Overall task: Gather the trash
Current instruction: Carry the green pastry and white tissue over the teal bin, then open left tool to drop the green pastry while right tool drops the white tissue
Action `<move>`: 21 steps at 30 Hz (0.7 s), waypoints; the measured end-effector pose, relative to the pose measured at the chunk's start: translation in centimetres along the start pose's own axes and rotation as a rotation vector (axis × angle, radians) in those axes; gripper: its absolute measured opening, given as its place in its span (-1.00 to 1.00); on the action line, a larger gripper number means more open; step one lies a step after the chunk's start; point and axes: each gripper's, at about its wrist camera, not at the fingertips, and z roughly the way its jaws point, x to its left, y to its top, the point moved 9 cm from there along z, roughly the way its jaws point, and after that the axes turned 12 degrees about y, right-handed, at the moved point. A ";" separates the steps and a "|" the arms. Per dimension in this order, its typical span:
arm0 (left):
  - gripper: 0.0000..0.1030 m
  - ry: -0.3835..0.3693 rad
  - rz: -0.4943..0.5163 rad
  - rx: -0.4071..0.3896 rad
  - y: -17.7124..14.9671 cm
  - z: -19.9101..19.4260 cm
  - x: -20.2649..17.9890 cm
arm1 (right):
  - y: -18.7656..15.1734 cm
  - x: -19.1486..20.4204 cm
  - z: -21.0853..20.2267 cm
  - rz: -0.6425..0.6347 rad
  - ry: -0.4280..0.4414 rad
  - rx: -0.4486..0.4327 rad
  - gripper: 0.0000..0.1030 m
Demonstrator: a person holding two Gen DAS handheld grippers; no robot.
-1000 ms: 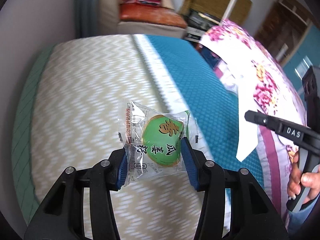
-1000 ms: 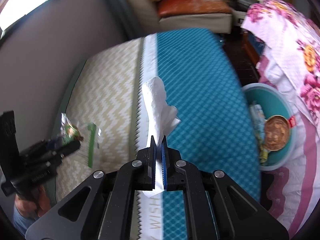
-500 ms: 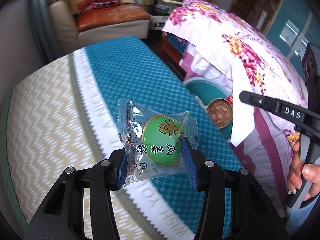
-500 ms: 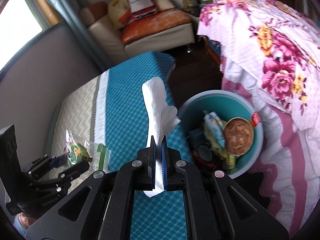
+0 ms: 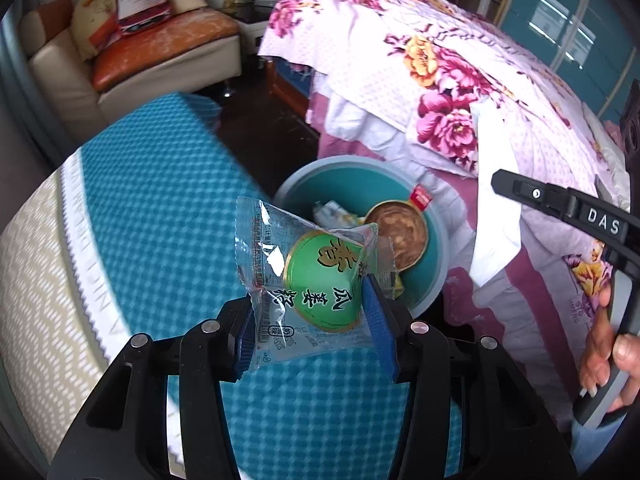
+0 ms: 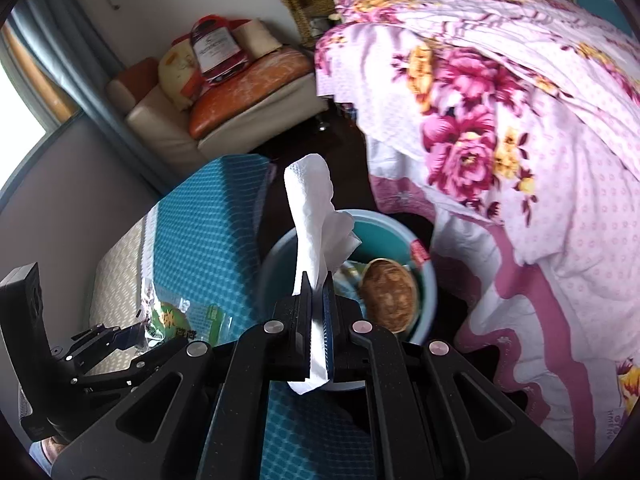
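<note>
My left gripper [image 5: 310, 312] is shut on a clear snack wrapper with a green round label [image 5: 316, 276], held above the edge of the teal cloth, just short of the teal bin [image 5: 434, 248]. My right gripper [image 6: 317, 292] is shut on a white paper tissue [image 6: 314, 208] that stands up from the jaws, over the near rim of the teal bin [image 6: 276, 264]. The bin holds a round brown lid [image 6: 386, 296] and other wrappers. The left gripper [image 6: 132, 336] with its wrapper [image 6: 176, 320] shows at the lower left of the right wrist view. The tissue [image 5: 496, 216] also shows in the left wrist view.
A table with a teal and beige zigzag cloth [image 5: 152, 216] lies to the left. A bed with a pink floral quilt [image 6: 520, 128] rises right of the bin. A sofa with an orange cushion [image 5: 160, 40] stands at the back across the dark floor.
Both grippers have swung right from over the table toward the bin, each still holding its item. The bin now sits directly ahead of both.
</note>
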 end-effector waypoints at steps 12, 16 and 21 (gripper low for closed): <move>-0.03 -0.018 0.051 0.043 2.3 4.3 -4.1 | 1.8 -3.0 0.4 0.019 -0.039 -0.006 -0.90; -0.01 -0.028 0.062 0.053 2.6 5.1 -4.7 | 2.0 -3.2 0.7 0.019 -0.046 0.002 -0.90; 0.40 -0.002 0.062 0.043 2.9 5.4 -4.7 | 2.2 -3.1 1.1 0.019 -0.051 0.006 -0.90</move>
